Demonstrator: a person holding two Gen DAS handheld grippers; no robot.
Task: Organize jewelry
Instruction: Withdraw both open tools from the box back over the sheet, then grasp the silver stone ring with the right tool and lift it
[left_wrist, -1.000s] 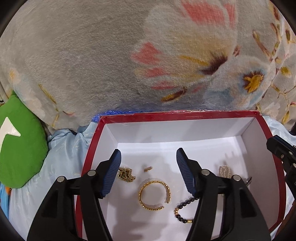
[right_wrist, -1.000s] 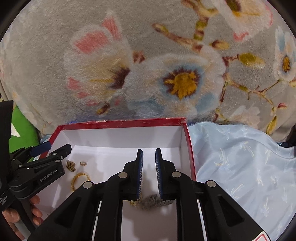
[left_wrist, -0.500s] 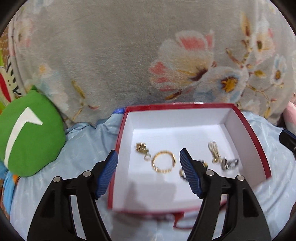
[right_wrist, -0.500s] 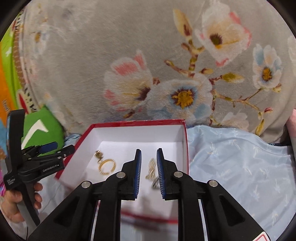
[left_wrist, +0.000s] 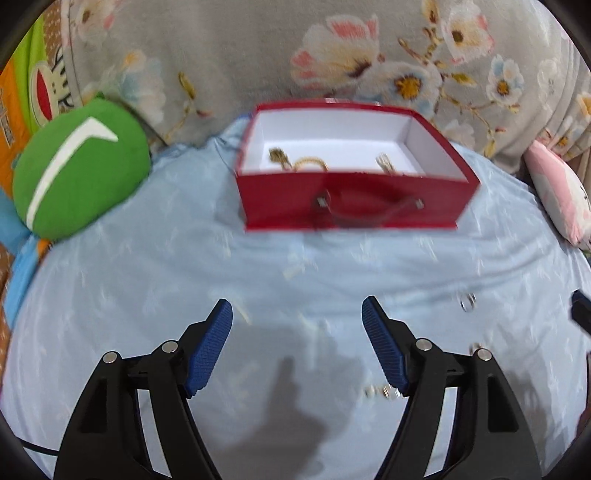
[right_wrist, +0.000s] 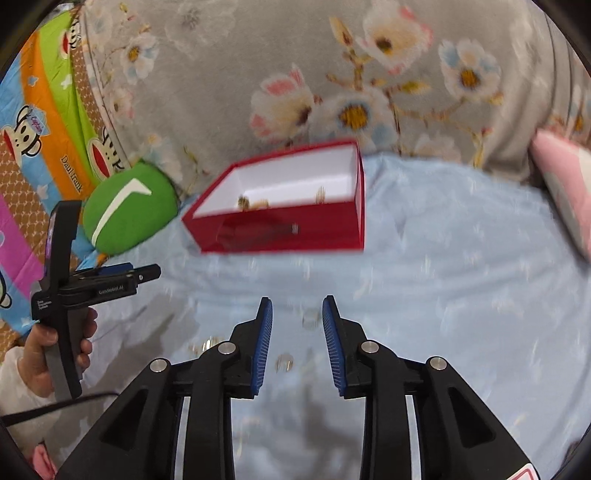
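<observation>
Both grippers are shown held above a pale blue bedspread (left_wrist: 184, 258): the left gripper (left_wrist: 297, 345) with its jaws spread wide and nothing between them, the right gripper (right_wrist: 297, 341) with its jaws partly apart, also holding nothing. "GenRobot.AI" is printed on the left gripper's body as seen from the right wrist view; "Paul Frank" appears to be written on the striped monkey-print fabric (right_wrist: 48, 122), though the first letter is unclear. Compared with one second ago, both grippers are withdrawn from the red box (left_wrist: 351, 206), which is now seen well ahead of them. The box, white inside, is seen to contain a gold bangle (left_wrist: 312, 162), a gold chain piece (left_wrist: 277, 155) and a further gold item (left_wrist: 384, 162). Small loose pieces (left_wrist: 467, 301) are left blurred on the bedspread near the fingers. A green cushion (left_wrist: 81, 170) lies left of the box.
</observation>
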